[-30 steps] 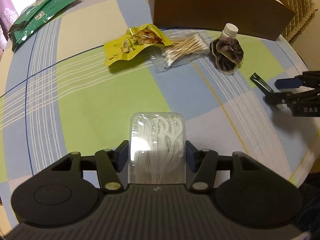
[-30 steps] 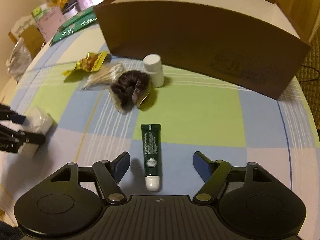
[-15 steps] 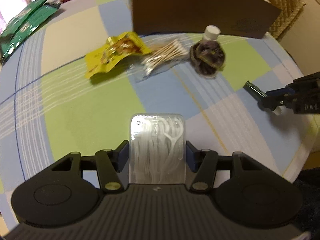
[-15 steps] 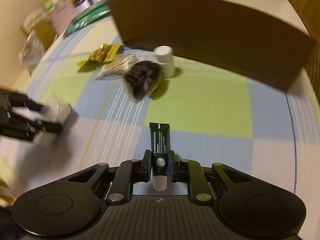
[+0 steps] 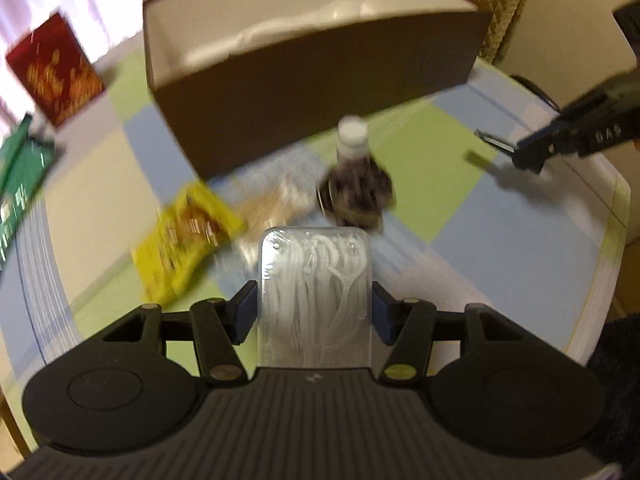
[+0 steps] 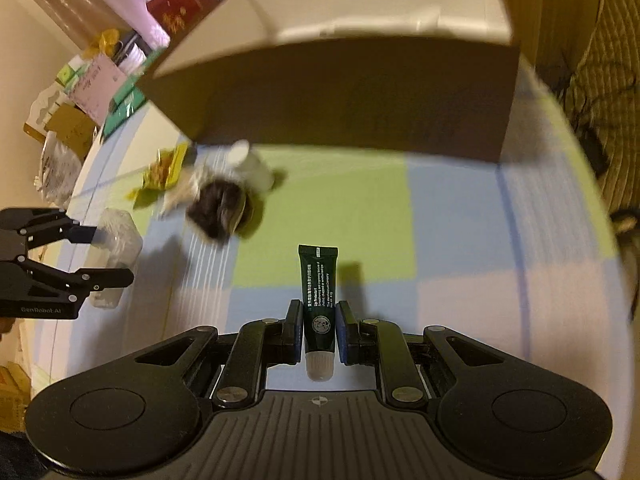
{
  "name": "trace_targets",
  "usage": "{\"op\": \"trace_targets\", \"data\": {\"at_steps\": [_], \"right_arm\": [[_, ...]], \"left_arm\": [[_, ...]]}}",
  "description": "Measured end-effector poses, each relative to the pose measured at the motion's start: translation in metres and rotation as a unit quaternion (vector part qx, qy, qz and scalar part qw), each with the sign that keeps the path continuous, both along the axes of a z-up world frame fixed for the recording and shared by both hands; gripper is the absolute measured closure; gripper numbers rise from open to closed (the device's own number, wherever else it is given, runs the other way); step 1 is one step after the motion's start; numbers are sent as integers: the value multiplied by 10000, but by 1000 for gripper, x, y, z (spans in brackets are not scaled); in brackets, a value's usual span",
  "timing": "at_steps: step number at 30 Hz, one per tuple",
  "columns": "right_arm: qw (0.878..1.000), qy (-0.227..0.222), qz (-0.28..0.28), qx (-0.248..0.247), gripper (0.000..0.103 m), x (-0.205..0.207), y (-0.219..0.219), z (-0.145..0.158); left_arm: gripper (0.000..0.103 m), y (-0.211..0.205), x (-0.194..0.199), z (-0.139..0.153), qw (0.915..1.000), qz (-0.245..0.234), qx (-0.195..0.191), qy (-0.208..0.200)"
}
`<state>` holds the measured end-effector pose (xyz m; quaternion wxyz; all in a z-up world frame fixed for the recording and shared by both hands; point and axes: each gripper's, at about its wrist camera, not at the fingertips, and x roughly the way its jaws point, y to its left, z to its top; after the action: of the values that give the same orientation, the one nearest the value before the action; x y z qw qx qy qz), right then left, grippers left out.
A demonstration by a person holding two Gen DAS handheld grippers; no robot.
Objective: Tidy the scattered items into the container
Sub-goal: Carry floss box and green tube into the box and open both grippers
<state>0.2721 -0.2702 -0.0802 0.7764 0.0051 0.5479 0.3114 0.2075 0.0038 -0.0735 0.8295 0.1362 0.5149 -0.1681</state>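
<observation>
My left gripper (image 5: pixel 314 312) is shut on a clear box of white floss picks (image 5: pixel 316 292), held above the checked tablecloth. My right gripper (image 6: pixel 319 332) is shut on a dark green tube (image 6: pixel 319 296) with a white cap, also lifted. The brown cardboard box (image 5: pixel 312 92) stands open at the back of the table. In front of it lie a yellow snack packet (image 5: pixel 182 248), a bag of cotton swabs (image 5: pixel 272 208), a dark scrunchie (image 5: pixel 356 196) and a small white-capped bottle (image 5: pixel 352 138). The right gripper (image 5: pixel 532 154) shows at the right in the left wrist view.
A red box (image 5: pixel 52 68) and green packets (image 5: pixel 18 176) lie at the table's far left. More bags and cartons (image 6: pixel 72 120) crowd the left edge in the right wrist view. A quilted chair back (image 5: pixel 508 8) stands behind the box. The table edge (image 5: pixel 616 240) runs at the right.
My right gripper closed on the green tube and lifted it. Both grippers have risen and moved toward the cardboard box, whose white inside now shows. The left one still holds the floss picks.
</observation>
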Motion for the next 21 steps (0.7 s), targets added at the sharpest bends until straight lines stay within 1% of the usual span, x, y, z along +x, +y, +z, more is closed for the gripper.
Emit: {"op": "trace_targets", "data": {"at_steps": [2, 5, 10, 13, 16, 19, 21], "right_arm": [[9998, -181, 13, 103, 84, 13, -4, 14], [9988, -375, 18, 306, 84, 30, -7, 34], [9962, -576, 175, 630, 84, 48, 1, 58], [9940, -764, 239, 740, 84, 62, 5, 74], [9921, -987, 249, 729, 84, 77, 11, 88], [9913, -1181, 202, 542, 84, 97, 16, 98], [9911, -1262, 159, 406, 84, 112, 19, 100]], "left_arm": [[50, -1, 10, 10, 9998, -76, 35, -173], [50, -2, 26, 24, 9994, -141, -52, -316], [50, -7, 51, 48, 9975, -376, -95, -595], [50, -8, 68, 64, 9958, -469, -136, -778], [50, -9, 86, 79, 9939, -540, -119, -956], [50, -10, 109, 86, 9929, -570, -29, -1043], [50, -10, 125, 88, 9930, -570, -8, -1032]]}}
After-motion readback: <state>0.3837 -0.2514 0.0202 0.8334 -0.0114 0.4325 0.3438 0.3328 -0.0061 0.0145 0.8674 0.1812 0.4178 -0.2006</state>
